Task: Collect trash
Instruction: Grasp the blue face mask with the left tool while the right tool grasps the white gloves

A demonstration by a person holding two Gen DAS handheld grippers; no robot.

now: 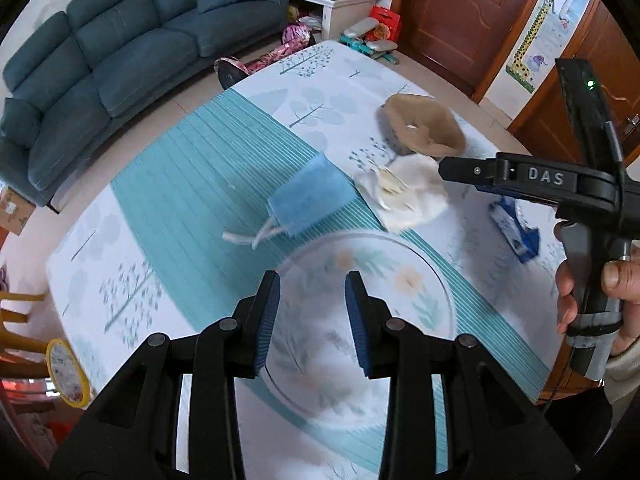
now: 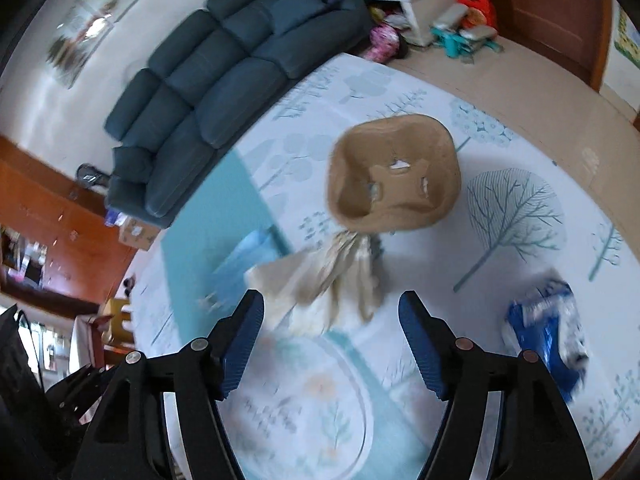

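On the patterned tablecloth lie a blue face mask (image 1: 310, 200) with white straps, crumpled white tissue (image 1: 404, 194), a brown pulp cup carrier (image 1: 426, 126) and a blue-white wrapper (image 1: 514, 226). My left gripper (image 1: 312, 316) is open and empty, above a clear glass plate (image 1: 436, 264), short of the mask. My right gripper (image 2: 332, 340) is open and empty, just short of the tissue (image 2: 328, 280); it also shows from the side in the left wrist view (image 1: 442, 168), over the tissue. The carrier (image 2: 394, 180), wrapper (image 2: 548, 332), mask (image 2: 248, 256) and plate (image 2: 360, 380) show in the right wrist view.
A dark blue sofa (image 1: 120, 52) stands beyond the table's far left edge. A white cabinet (image 1: 340, 4) with red boxes and a brown door (image 1: 472, 8) are at the back. A wooden chair (image 1: 20, 336) sits at the left edge.
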